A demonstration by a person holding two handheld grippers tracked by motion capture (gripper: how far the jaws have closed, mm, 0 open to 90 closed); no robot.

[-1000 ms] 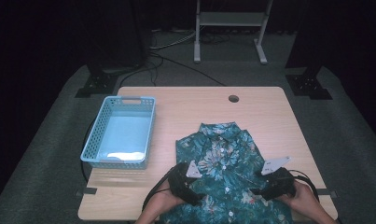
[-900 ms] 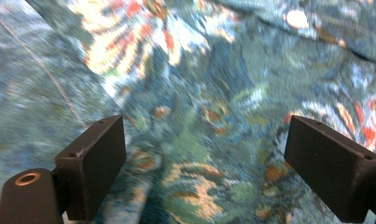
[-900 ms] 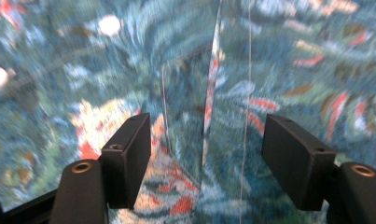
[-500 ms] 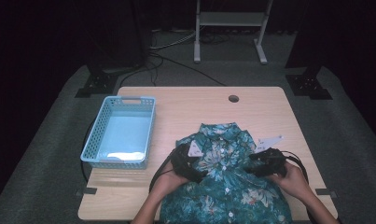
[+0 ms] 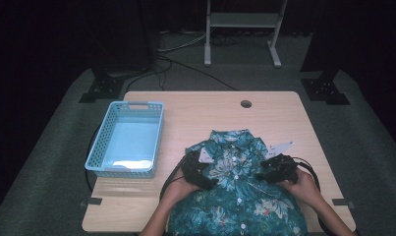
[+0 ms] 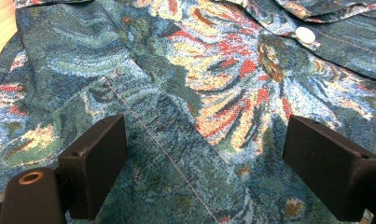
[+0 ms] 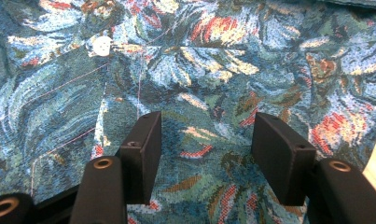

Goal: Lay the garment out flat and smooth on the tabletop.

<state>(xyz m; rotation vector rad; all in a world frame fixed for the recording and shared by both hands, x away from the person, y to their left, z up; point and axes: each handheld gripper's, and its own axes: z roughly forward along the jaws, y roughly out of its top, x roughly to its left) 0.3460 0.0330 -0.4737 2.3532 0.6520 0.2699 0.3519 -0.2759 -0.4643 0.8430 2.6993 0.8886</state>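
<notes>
Teal cloth with red and cream flowers lies under both of our grippers: it is the shirt (image 5: 237,191), spread on the near half of the wooden table (image 5: 284,113), its buttoned front up and its collar pointing away from us.

Our left gripper (image 5: 199,169) rests on the left side of the shirt, near the shoulder. In the left gripper view its 2 jaws stand wide apart over the fabric (image 6: 190,93), with a seam running between them, and they pinch nothing.

Our right gripper (image 5: 276,169) sits on the right side of the shirt. Its jaws have just been closing, but a gap remains and they do not clamp the cloth (image 7: 209,93) between them.

Farther left, well apart from the shirt, we see 1 light blue basket (image 5: 107,132). Beyond the collar, 1 round hole (image 5: 245,103) is in the tabletop.
</notes>
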